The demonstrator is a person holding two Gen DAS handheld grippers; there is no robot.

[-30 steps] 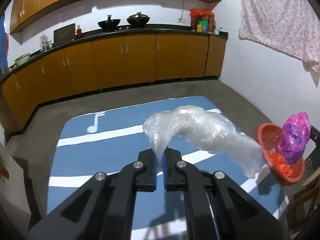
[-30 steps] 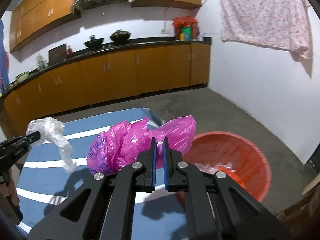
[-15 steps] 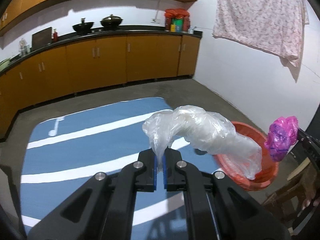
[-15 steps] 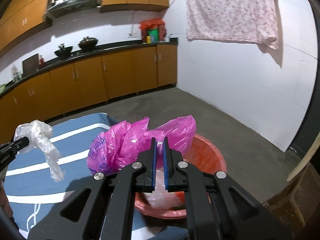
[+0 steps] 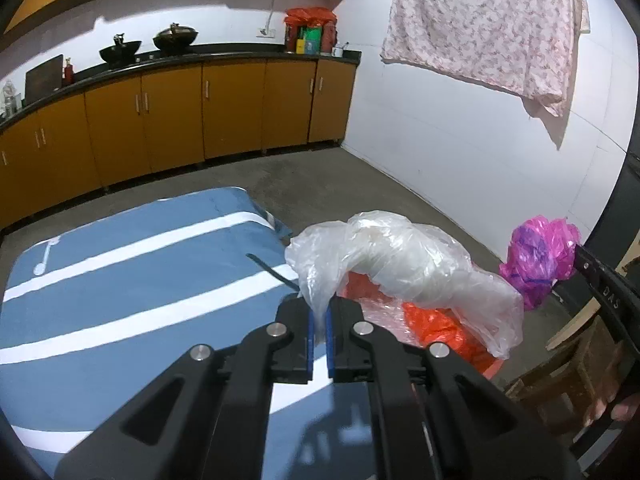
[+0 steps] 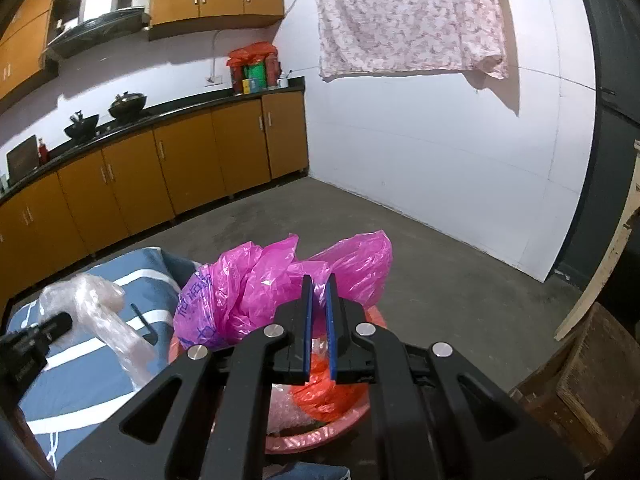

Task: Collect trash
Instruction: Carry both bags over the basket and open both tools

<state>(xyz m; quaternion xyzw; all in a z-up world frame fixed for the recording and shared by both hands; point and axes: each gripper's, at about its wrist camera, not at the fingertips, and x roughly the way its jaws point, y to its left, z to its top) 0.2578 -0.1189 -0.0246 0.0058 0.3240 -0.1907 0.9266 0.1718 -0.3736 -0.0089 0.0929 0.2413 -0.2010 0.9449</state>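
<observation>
As I log the room from largest item down: orange cabinets (image 5: 180, 120) along the far wall, a floral cloth (image 6: 408, 16) hung on the white wall, and the blue striped mat (image 5: 120, 280) on the concrete floor.

Red basin (image 6: 320, 432): on the floor at the mat's corner, already holding crumpled orange and clear plastic. A second ago it sat off to the right of my left camera; now it lies directly beneath both tools, so both hands have swung across the mat to it.

Clear plastic bag (image 5: 400, 264): pinched by a thin fold in my left gripper (image 5: 318, 320), jaws clamped tight on it, the bulk drooping over the basin's contents.

Pink plastic bag (image 6: 256, 292): bunched and clenched in my right gripper (image 6: 319, 312), hanging above the basin's rim.

Black strip (image 5: 272, 270): small, lying on the mat near the basin; what it is I cannot tell.

Judgement: carrying is done, and both bags look ready to be dropped. Thin film may cling to the pads on release.
</observation>
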